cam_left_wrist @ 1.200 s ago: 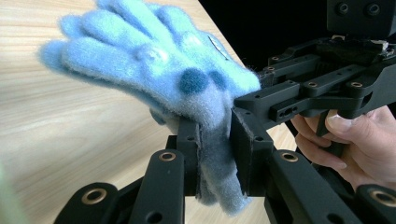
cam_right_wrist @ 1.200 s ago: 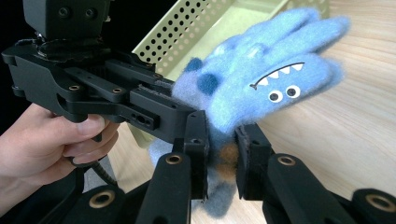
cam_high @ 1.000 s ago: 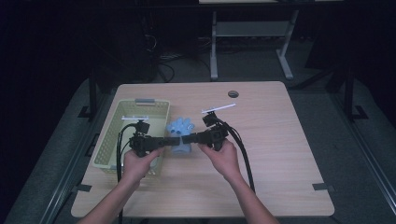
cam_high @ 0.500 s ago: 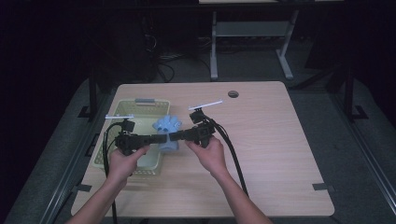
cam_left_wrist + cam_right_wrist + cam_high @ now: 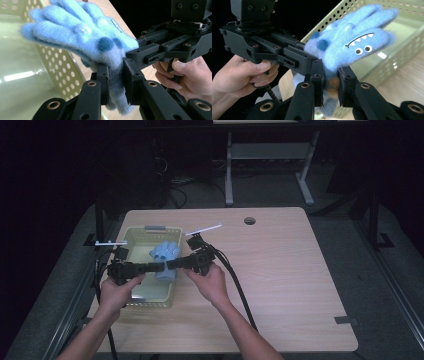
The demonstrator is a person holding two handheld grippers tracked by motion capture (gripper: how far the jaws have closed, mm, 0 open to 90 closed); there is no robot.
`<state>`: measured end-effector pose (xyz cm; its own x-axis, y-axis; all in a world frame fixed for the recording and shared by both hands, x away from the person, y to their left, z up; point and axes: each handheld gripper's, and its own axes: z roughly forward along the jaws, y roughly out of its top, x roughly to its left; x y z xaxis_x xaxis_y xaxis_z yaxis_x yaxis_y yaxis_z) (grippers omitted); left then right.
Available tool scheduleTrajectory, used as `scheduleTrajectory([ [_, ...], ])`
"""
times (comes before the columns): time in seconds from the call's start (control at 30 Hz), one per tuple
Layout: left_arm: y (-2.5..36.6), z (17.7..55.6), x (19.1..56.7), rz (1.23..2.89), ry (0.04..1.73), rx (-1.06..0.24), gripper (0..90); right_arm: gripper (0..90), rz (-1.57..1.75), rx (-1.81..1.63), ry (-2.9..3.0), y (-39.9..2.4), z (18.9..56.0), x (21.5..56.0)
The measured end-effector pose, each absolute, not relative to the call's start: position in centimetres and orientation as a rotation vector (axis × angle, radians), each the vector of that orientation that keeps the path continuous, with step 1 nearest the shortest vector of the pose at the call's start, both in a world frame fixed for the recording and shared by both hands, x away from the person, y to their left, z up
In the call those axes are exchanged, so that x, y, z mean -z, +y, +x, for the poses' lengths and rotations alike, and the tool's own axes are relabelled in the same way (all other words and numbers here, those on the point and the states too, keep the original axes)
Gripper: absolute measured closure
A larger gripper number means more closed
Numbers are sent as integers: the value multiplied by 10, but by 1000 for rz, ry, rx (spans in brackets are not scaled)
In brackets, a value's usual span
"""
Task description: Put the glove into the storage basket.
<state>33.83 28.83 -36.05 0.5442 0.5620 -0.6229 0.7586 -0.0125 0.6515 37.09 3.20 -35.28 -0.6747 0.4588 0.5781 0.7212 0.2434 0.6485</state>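
Clutter around us is light: a pale green perforated basket [image 5: 131, 236] sits on the wooden table [image 5: 290, 270] at about nine o'clock from the table's middle, and a round hole in the tabletop [image 5: 249, 220] lies off at twelve o'clock, well apart from our work. Nothing stands between the grippers and the basket; its near-right rim passes just under what we hold.

We carry a fuzzy blue glove [image 5: 165, 257] between both tools, above the basket's right edge. Our left gripper [image 5: 116, 80] is clamped on the cuff, pads pressing the fleece from both sides. Our right gripper [image 5: 330, 82] is likewise closed on the cuff, narrow, with the fabric pinched between its pads. The two grippers meet head-on, left reaching in from nine o'clock and right from three o'clock in the high view.

Long axis of the glove runs from cuff to fingers, the cuff hanging down and toward us at six o'clock, the fingers pointing toward twelve o'clock over the basket. In the right gripper view a stitched toothy mouth and two small eyes face our camera
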Motion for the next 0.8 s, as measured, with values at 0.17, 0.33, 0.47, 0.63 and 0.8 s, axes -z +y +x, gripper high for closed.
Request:
scheduleTrajectory([
  [0.17,300,338,362,1694,1124,231,765,773,-1085,1409,-2233,42,372,355],
  [0.33,309,338,365,1686,1142,237,764,773,-1076,1404,-2221,51,374,360],
  [0.47,316,339,367,1687,1157,241,765,773,-1079,1402,-2209,58,376,362],
  [0.63,323,339,369,1695,1177,245,767,772,-1069,1390,-2205,66,377,367],
  [0.8,329,340,372,1691,1192,250,767,773,-1068,1382,-2189,73,380,372],
])
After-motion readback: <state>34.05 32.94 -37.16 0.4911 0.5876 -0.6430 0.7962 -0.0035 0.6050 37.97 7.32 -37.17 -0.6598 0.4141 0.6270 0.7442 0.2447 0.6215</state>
